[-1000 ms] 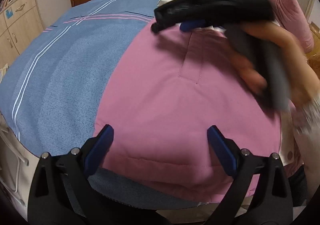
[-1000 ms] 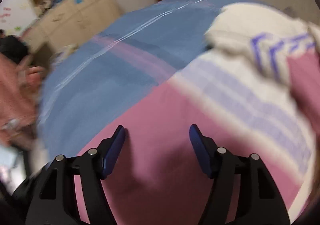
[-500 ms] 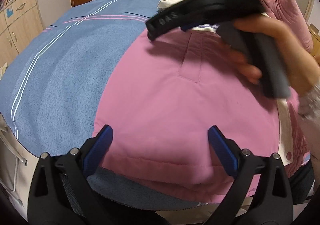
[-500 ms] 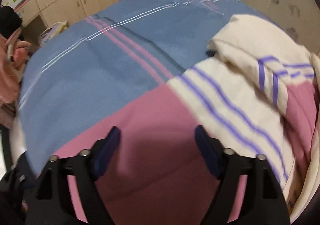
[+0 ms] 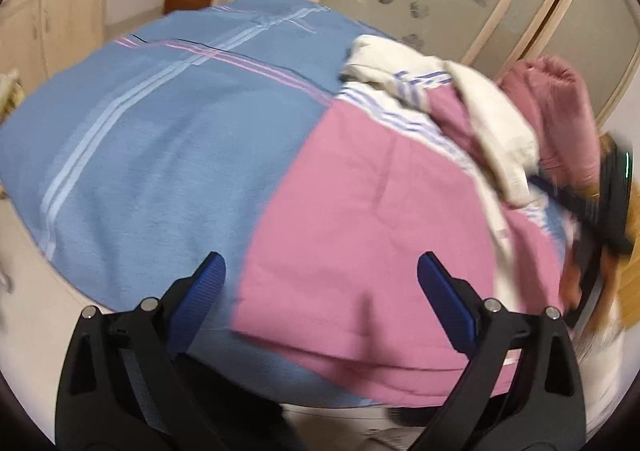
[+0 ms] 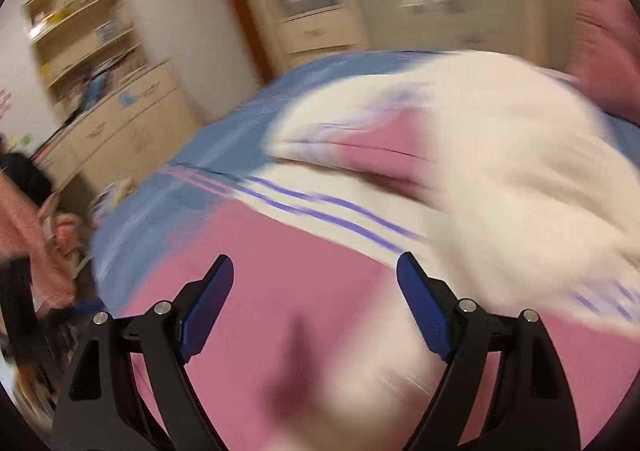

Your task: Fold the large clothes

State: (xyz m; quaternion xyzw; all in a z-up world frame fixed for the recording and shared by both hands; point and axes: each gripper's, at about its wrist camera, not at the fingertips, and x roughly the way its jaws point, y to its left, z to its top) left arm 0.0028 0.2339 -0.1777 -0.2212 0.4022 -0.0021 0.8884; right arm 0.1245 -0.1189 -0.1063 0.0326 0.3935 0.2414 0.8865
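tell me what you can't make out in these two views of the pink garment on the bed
- Left wrist view: the right gripper at the right edge is smeared by motion and cut off; its jaws cannot be read.
- Left wrist view: the pink garment has its near hem partly hidden behind the left gripper.
- Right wrist view: the cream striped part is motion-blurred, so its folds and edges are unclear.

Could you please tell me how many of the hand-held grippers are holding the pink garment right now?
0. The left hand-held gripper is open above the pink garment near its hem; the right hand-held gripper is open above the garment's middle.
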